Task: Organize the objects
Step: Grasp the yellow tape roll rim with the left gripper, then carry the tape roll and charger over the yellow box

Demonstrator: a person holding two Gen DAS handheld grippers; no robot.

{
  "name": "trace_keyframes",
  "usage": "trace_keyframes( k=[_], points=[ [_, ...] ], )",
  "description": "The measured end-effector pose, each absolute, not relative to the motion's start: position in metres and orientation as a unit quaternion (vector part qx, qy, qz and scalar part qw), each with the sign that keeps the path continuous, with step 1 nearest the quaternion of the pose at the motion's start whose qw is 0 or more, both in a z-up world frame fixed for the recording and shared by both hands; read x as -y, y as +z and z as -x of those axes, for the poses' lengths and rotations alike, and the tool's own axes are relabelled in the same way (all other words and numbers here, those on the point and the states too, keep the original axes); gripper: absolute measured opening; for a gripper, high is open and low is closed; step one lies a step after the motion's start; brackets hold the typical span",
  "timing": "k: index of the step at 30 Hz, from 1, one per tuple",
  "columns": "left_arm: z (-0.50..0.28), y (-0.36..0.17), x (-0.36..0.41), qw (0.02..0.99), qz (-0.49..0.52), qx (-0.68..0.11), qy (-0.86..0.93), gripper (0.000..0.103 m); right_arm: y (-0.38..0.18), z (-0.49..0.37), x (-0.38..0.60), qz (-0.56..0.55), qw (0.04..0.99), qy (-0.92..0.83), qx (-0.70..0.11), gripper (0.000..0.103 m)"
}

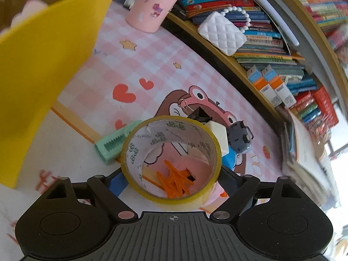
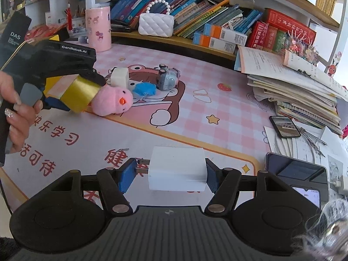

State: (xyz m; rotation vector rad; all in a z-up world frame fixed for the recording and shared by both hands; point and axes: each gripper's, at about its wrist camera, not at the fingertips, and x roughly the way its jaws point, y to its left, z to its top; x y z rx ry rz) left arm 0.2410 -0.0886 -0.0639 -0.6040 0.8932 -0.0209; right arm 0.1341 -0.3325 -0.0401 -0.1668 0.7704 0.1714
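Observation:
My left gripper [image 1: 173, 181] is shut on a yellow tape roll [image 1: 206, 134], its blue pads pressing the roll's two sides. The right wrist view shows that tape roll [image 2: 79, 95] held above the desk mat by a person's hand [image 2: 15, 113], just beside a pink plush chick [image 2: 112, 101]. My right gripper [image 2: 169, 177] is shut on a white charger plug [image 2: 177, 170]; one pad bears on its metal prongs, the other on its flat end. Through the roll I see orange strips [image 1: 174, 180] on the mat.
A yellow box [image 1: 43, 65] stands at the left, with a pink cup [image 2: 97, 29] behind. On the mat lie a green clip [image 1: 113, 143], a black binder clip [image 1: 195, 113], a white block [image 2: 119, 77], a blue piece [image 2: 144, 90] and a grey toy [image 2: 167, 79]. Stacked books [image 2: 293, 95] and two phones [image 2: 285, 126] fill the right.

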Motion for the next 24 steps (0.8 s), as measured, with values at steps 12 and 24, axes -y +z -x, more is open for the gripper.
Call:
trace_keyframes(
  k=[12,24],
  points=[
    [-0.167,-0.021,0.086,0.910,0.190,-0.357,-0.095,0.087,-0.036,-0.124,0.298,0.087,0.919,0.110,-0.369,0.063],
    [-0.106,-0.028,0.031,0.898,0.189,-0.382,-0.113,0.087,-0.032,-0.102,0.232,0.096,0.911,0.149,-0.372,0.063]
  ],
)
